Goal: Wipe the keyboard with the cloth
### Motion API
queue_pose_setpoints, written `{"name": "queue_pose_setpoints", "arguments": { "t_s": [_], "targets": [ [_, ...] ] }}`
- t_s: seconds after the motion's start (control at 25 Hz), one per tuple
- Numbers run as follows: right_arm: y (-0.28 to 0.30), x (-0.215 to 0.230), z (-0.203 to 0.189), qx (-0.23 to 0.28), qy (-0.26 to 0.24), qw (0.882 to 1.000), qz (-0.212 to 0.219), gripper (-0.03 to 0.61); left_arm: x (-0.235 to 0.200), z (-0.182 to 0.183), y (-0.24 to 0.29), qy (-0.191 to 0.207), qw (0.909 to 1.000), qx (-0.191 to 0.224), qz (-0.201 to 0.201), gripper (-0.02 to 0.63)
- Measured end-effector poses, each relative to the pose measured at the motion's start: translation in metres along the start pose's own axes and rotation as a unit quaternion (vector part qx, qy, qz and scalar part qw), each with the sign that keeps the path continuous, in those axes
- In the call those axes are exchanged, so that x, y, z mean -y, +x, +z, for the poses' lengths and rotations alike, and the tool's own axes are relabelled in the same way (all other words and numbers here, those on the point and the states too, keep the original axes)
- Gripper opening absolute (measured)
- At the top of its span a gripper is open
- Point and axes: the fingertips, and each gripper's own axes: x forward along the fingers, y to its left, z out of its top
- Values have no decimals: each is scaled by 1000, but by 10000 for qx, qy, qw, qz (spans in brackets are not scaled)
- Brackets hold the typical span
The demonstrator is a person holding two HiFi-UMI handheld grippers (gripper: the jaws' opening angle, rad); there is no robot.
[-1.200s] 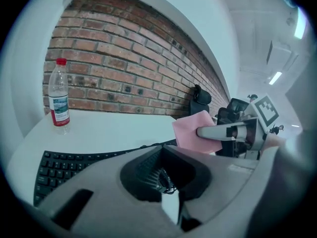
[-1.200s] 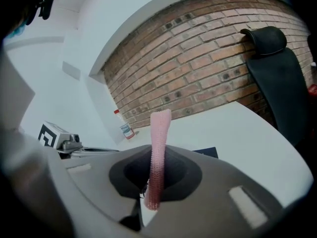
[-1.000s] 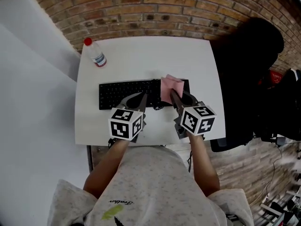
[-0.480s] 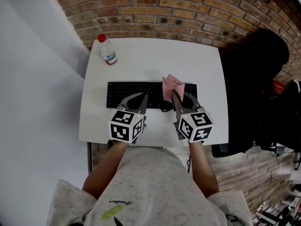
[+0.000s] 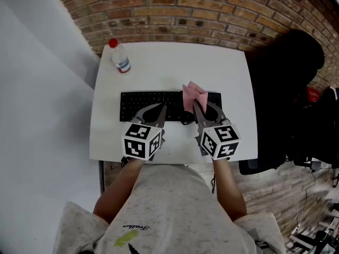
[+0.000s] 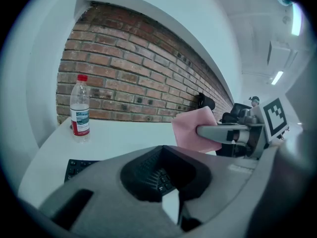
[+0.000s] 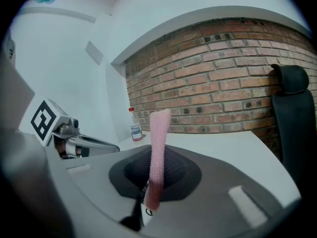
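- Far left, a water bottle (image 5: 119,57) stands well clear of the work.
- The left gripper (image 5: 157,110), fingers together and empty, hovers at the near edge of the black keyboard (image 5: 148,103), perhaps to steady it.
- The right gripper (image 5: 203,109), fingers clamped on the pink cloth (image 5: 193,95), holds it upright above the keyboard's right end, poised to wipe.
- White bench (image 5: 175,62); brick wall (image 5: 185,15) beyond, black chair (image 5: 280,78) at right.
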Motion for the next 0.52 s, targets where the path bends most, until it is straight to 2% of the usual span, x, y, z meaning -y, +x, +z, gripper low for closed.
{"name": "queue_pose_setpoints", "arguments": {
  "t_s": [0.52],
  "targets": [
    [0,2,-1,-16,-4,10000,18,20,3,0,4,-9,10000,-12,-38,-5]
  ]
}}
